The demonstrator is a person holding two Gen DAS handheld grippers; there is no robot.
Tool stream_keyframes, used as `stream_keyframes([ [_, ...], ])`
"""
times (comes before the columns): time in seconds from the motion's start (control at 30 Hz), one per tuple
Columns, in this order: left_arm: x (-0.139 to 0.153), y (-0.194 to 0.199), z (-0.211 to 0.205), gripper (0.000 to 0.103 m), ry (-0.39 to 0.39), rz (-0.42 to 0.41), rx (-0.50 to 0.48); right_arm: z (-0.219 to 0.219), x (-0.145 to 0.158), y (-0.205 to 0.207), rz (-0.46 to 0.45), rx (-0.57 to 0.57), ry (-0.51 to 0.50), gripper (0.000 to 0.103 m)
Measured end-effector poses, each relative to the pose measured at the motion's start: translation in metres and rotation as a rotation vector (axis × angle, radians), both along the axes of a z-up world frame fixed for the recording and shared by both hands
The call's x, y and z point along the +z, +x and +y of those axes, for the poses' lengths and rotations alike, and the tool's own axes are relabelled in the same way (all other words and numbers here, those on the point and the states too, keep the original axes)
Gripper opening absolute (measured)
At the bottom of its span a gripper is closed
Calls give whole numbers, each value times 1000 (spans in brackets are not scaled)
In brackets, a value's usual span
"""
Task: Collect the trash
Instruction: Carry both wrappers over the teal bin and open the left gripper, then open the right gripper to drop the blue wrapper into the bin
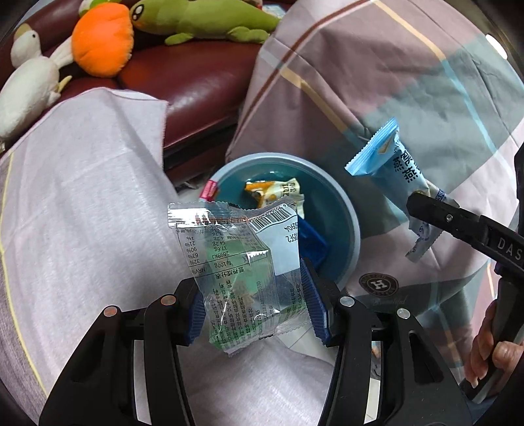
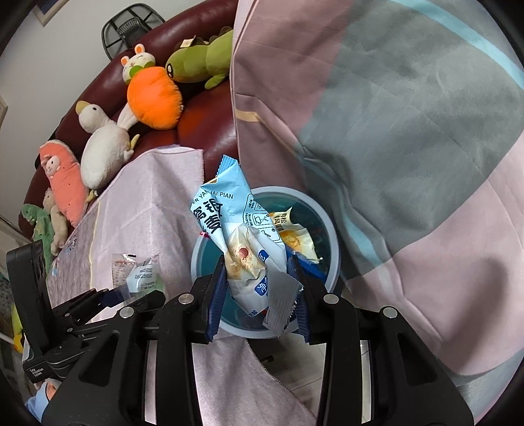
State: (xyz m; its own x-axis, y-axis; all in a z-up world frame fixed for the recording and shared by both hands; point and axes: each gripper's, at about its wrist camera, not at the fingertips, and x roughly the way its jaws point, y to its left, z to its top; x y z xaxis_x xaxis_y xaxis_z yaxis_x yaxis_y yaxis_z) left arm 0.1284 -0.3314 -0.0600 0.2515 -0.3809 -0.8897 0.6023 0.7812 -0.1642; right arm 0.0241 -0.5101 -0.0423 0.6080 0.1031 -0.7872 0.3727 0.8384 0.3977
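Observation:
My left gripper [image 1: 253, 304] is shut on a clear snack wrapper [image 1: 235, 262] with a printed label and barcode, held just short of a round blue bin [image 1: 355, 229]. Inside the bin lie a yellow wrapper [image 1: 275, 193] and blue scraps. My right gripper [image 2: 258, 288] is shut on a light blue oat packet [image 2: 226, 209], hanging over the bin [image 2: 334, 262]. In the left wrist view the same blue packet [image 1: 393, 167] shows at the right, pinched by the right gripper's black fingers [image 1: 435, 213]. In the right wrist view the left gripper with the clear wrapper [image 2: 137, 275] appears low on the left.
A dark red leather sofa [image 1: 203, 85] carries plush toys: an orange carrot [image 1: 103, 42], a green dinosaur [image 1: 203, 23], a white duck [image 1: 26, 82]. A pale lilac cloth [image 1: 82, 183] lies left of the bin, a pink-and-grey checked blanket [image 1: 376, 82] to its right. A hand [image 1: 491, 354] grips the right tool.

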Motion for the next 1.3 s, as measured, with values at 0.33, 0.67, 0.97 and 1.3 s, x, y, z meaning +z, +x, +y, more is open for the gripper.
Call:
stream_keyframes([
  [0.33,-13,12,-16,61,-9,11,-23,-6,-3,12,29,-9,-29,35],
  [0.67,-8,15,2,92,14,-18,28,0,1,19,43,-3,-56,36],
  [0.97,4,9,31,94,1,-24,72,17,14,20,39,23,-78,36],
  [1.3,21,-2,71,99,-24,-38,124,43,27,19,36,55,-100,37],
])
